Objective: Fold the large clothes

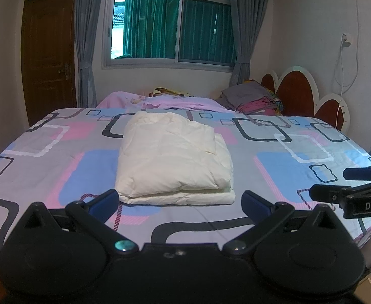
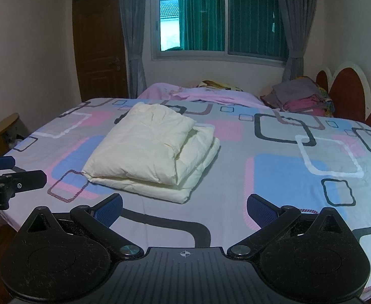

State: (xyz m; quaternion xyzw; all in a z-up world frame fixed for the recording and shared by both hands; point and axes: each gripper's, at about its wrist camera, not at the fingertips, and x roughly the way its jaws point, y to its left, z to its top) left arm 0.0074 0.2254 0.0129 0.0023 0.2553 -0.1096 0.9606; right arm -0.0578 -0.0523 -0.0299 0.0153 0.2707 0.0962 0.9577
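Observation:
A cream padded garment lies folded into a thick rectangular bundle on the patterned bed sheet. It also shows in the right wrist view, left of centre. My left gripper is open and empty, hovering just in front of the bundle's near edge. My right gripper is open and empty, above the sheet to the right of the bundle. The right gripper shows at the right edge of the left wrist view, and the left gripper at the left edge of the right wrist view.
A stack of folded clothes sits at the far right by the red headboard. A pink blanket lies along the far side under the window. A brown door stands at the left. The bed's near edge runs below the grippers.

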